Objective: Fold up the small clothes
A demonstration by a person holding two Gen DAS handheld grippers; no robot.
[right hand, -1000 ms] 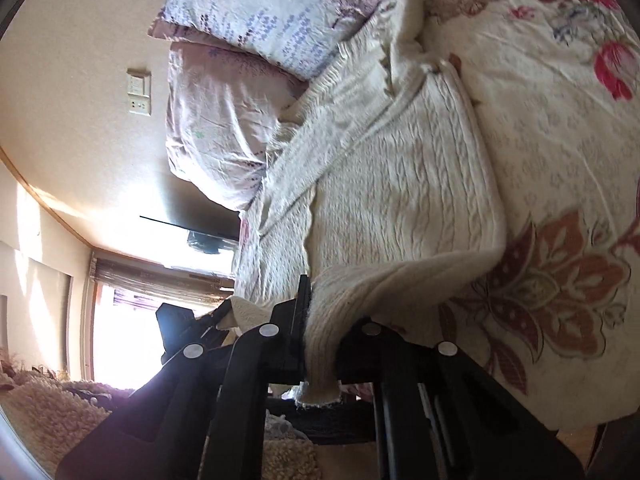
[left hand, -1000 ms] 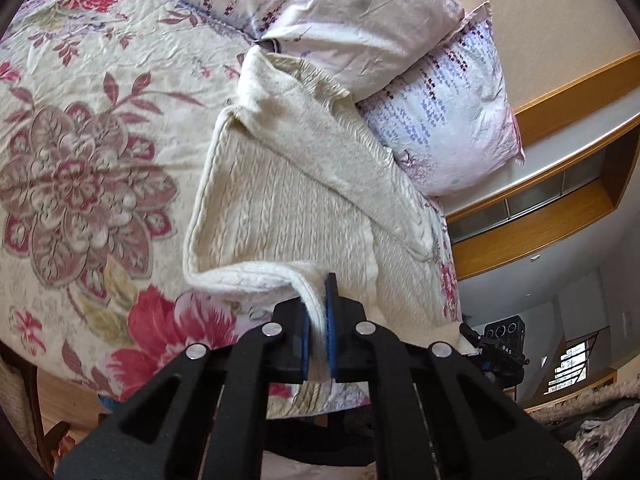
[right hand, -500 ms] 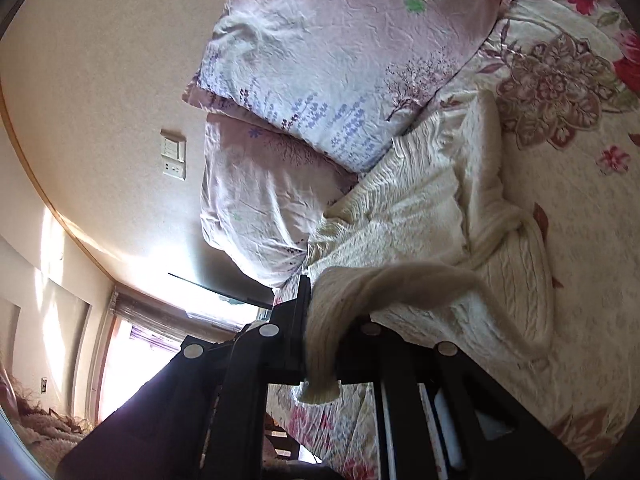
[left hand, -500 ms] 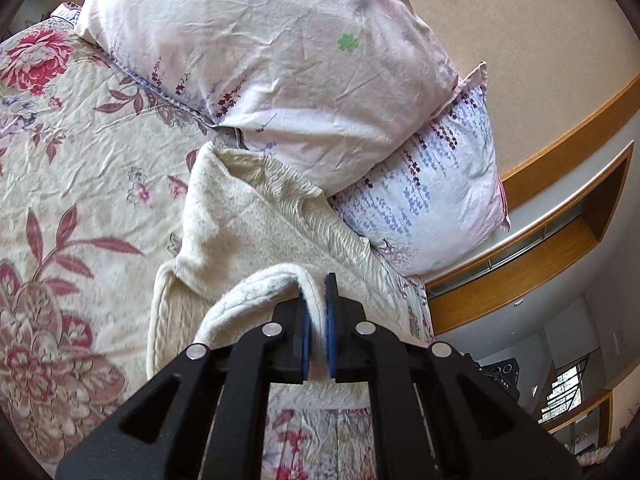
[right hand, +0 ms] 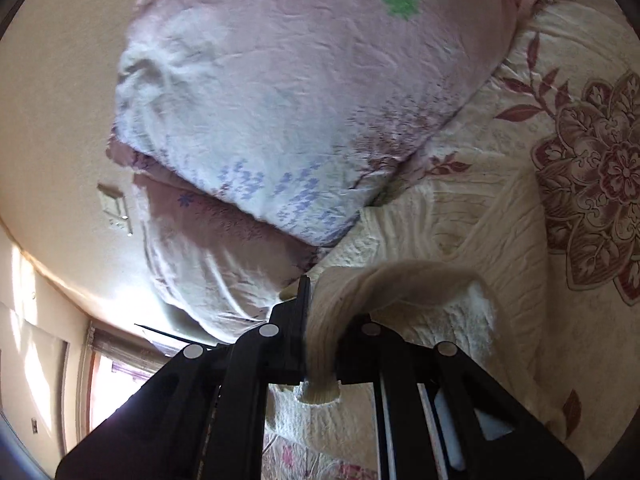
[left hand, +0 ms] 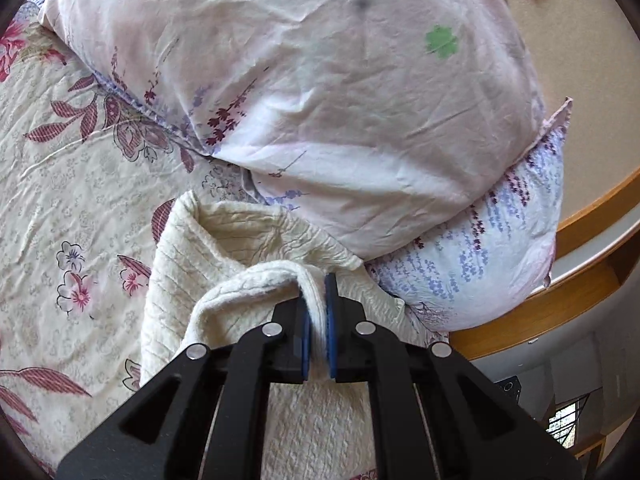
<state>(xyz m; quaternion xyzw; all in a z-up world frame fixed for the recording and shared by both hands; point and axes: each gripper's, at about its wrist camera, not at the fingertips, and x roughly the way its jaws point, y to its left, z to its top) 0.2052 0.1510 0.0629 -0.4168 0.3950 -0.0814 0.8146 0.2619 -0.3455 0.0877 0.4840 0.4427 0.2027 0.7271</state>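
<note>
Since the earlier frames both claws have been carried across the bed toward the pillows, and the cream knitted garment [left hand: 236, 308] has been doubled over itself, so that the pillows now fill the upper half of each view. The left claw [left hand: 316, 320] is seen clamped on a hem edge of the garment, its blue pads [left hand: 306, 332] pressed against the fabric; the right claw [right hand: 320, 336] is likewise closed on a bunched edge that hangs down between its jaws. Both edges appear to be held so that the lifted half can be laid evenly over the lower half, which lies on the floral bedspread [left hand: 60, 200]. In the left view the stacked pillows [left hand: 320, 100] lie at 12 o'clock of the garment, just beside its far edge, so little room for the fold is judged to remain
</note>
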